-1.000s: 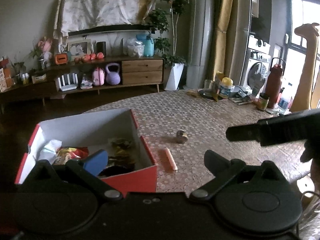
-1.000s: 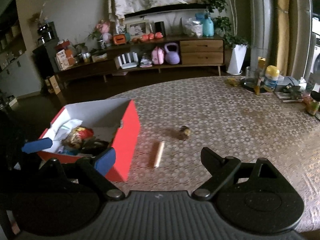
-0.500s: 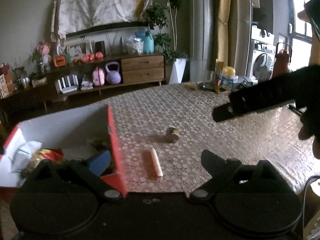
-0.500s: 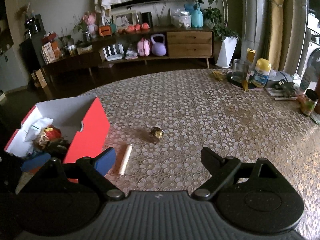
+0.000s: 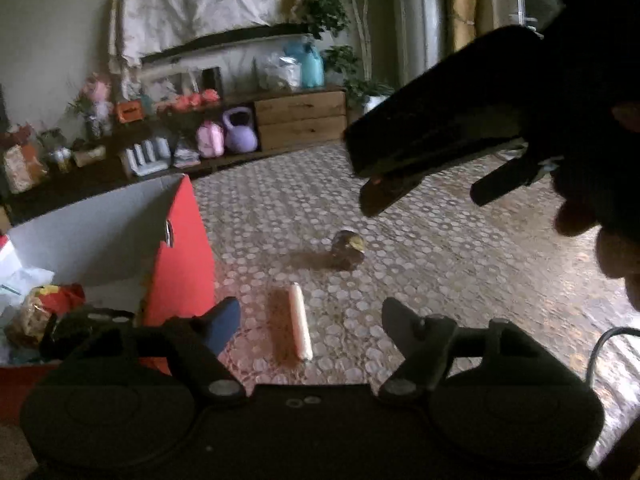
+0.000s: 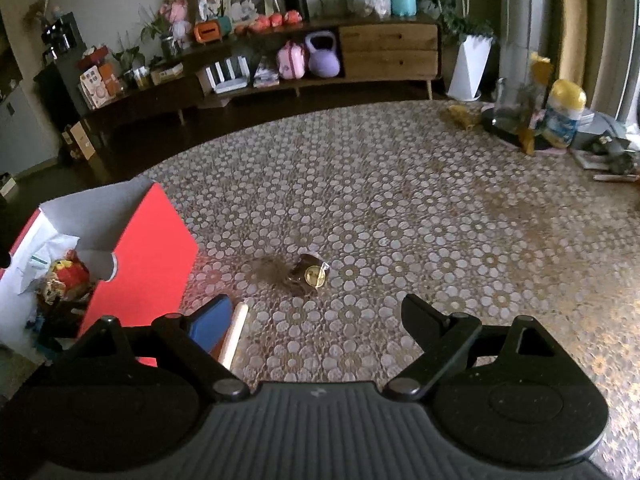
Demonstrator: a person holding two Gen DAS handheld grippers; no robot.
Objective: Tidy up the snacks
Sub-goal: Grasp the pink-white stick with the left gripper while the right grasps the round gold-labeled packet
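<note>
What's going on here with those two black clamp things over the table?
A person is tidying snacks into the red box with a handheld gripper in each hand. Both are empty. The left gripper, jaws just narrowing, straddles a sausage stick lying on the table. The right gripper faces a small wrapped chocolate. Some snacks are already boxed.

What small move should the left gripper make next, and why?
Probably ease down and close on the sausage stick: it lies loose on the table between the left gripper's open jaws, which have just been closing, beside the red box already holding snacks.
</note>
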